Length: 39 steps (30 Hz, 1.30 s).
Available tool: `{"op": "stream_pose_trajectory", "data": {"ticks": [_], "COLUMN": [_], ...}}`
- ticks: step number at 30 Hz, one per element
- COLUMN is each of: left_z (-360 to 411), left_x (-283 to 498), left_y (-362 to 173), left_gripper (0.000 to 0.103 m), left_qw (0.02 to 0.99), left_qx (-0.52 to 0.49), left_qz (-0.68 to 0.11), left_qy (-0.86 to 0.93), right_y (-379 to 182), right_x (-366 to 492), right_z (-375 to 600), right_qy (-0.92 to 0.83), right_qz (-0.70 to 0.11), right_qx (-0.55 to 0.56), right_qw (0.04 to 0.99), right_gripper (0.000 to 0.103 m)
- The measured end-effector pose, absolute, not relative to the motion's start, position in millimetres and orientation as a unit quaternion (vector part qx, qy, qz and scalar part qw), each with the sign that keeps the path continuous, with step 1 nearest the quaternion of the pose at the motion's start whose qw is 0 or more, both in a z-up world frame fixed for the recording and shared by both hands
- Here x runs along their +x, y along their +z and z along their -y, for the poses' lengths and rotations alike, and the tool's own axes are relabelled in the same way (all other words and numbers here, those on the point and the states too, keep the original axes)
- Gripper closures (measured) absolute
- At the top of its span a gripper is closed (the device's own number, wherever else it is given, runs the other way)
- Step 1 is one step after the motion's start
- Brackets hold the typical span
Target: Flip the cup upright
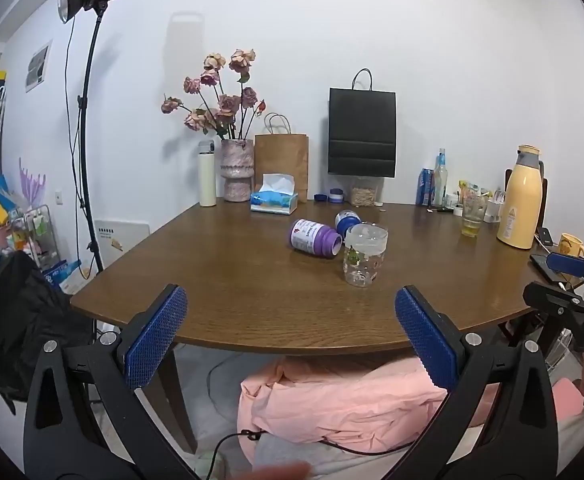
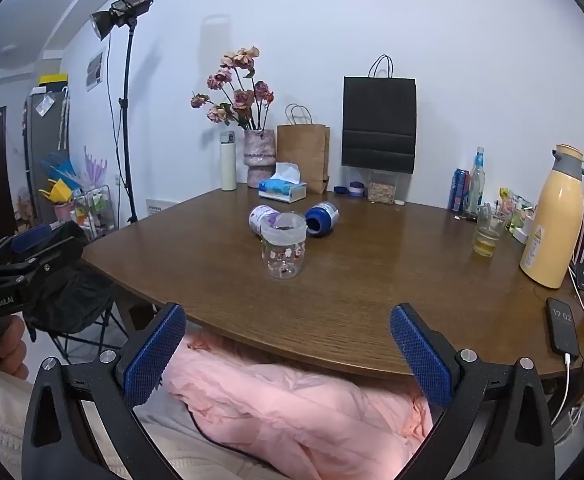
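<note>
A clear cup (image 1: 364, 257) with small printed figures and a frosted band stands on the brown table (image 1: 228, 280), wider end up and apparently open at the top; it also shows in the right wrist view (image 2: 284, 250). My left gripper (image 1: 292, 336) is open and empty, held back at the near table edge, well short of the cup. My right gripper (image 2: 288, 348) is likewise open and empty at the near edge. Each gripper shows at the side of the other's view: the right gripper (image 1: 568, 276), the left gripper (image 2: 32, 248) held by a hand.
Just behind the cup lie a purple-capped bottle (image 1: 316, 237) and a blue-capped bottle (image 1: 347, 221). Tissue box (image 1: 274, 199), vase of flowers (image 1: 237, 174), paper bags and a yellow thermos (image 1: 521, 200) line the back and right. A phone (image 2: 562, 330) charges at the right edge. Pink cloth (image 2: 292, 404) lies below.
</note>
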<state>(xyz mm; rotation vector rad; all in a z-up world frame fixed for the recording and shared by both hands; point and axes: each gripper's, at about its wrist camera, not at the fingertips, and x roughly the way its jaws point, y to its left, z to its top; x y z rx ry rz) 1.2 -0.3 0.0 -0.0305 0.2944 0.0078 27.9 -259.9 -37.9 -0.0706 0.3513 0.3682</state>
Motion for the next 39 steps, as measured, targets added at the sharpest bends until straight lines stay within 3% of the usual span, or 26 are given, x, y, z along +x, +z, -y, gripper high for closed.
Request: {"op": "stream_pose_trajectory", "data": {"ticks": [39], "left_z": [0.8], "left_x": [-8.9], "left_y": [9.7], "left_gripper": [0.000], "left_qw": [0.994], "left_qx": [-0.005], "left_qz": [-0.109], "left_qy": [0.006], "right_y": [-35.5], "right_x": [25.1], "right_z": [254.6], "right_qy": [0.190], "right_qz": [-0.158], "right_qx": [-0.035], "right_qw": [0.968], "right_gripper": [0.000]}}
